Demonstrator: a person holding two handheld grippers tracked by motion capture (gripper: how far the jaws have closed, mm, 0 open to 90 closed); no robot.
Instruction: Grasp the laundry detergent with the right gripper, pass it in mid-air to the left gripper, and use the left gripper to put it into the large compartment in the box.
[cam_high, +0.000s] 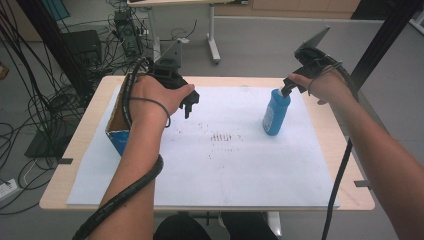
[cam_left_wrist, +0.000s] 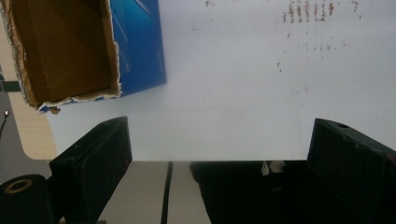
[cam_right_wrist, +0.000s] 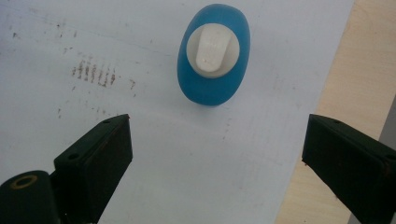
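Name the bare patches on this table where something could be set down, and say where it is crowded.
Bare: the white sheet between the cardboard box and the blue bottle, and its whole near half. Crowded: the far left, where the left gripper hovers beside the box, and around the bottle under the right gripper.

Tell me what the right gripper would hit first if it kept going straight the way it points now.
Probably the white sheet just short of the blue bottle. The right gripper points down with jaws open, the bottle's white cap slightly beyond them; depth is unclear.
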